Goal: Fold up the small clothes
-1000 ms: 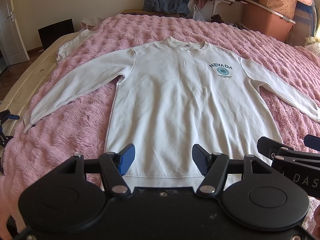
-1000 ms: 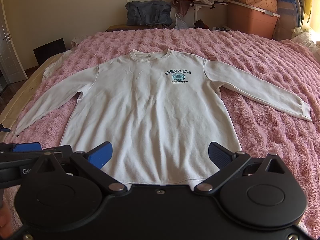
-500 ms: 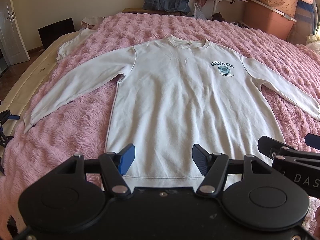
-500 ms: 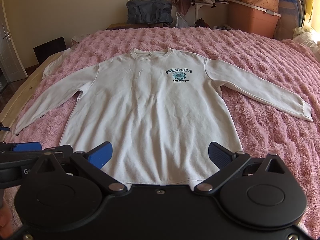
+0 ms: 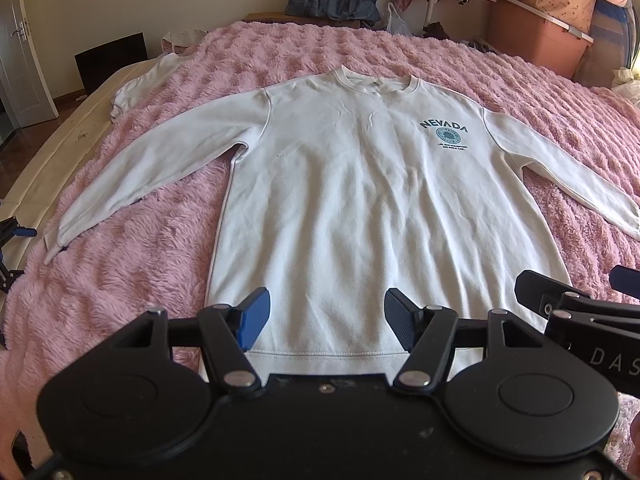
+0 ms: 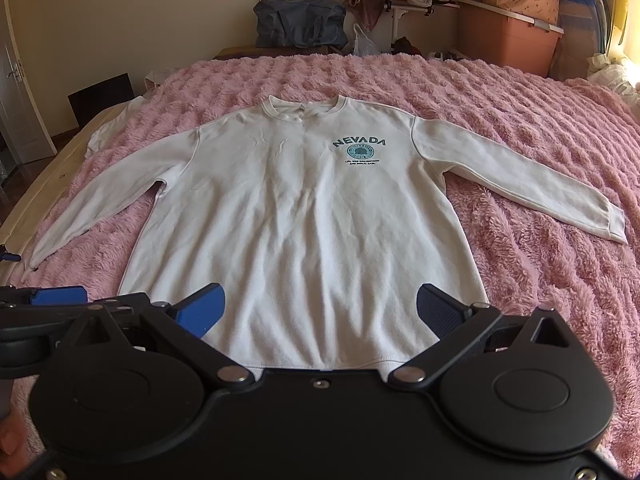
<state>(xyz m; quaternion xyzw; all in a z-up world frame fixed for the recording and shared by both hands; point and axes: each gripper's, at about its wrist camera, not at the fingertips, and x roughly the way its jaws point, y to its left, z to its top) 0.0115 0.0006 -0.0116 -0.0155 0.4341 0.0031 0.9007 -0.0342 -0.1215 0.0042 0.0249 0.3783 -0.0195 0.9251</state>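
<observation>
A white long-sleeved sweatshirt (image 5: 360,200) (image 6: 304,216) with a teal NEVADA print lies flat and face up on a pink fluffy blanket (image 5: 132,264) (image 6: 552,280), both sleeves spread out to the sides. My left gripper (image 5: 326,320) hovers open over the bottom hem, nothing between its fingers. My right gripper (image 6: 320,312) is open wider, also above the hem and holding nothing. In the left wrist view the right gripper's black body (image 5: 580,312) shows at the right edge. The left gripper's blue finger (image 6: 60,295) shows at the left edge of the right wrist view.
Another white garment (image 5: 148,80) lies at the blanket's far left edge. Beyond the bed stand a dark blue bag (image 6: 300,24), a pink storage box (image 6: 508,40) and piled bags. A door (image 5: 20,60) and bare floor lie to the left.
Both views have shifted only slightly; the sweatshirt sits a little further away and lower in frame. Neither gripper has changed its opening, and the sweatshirt lies as before.
</observation>
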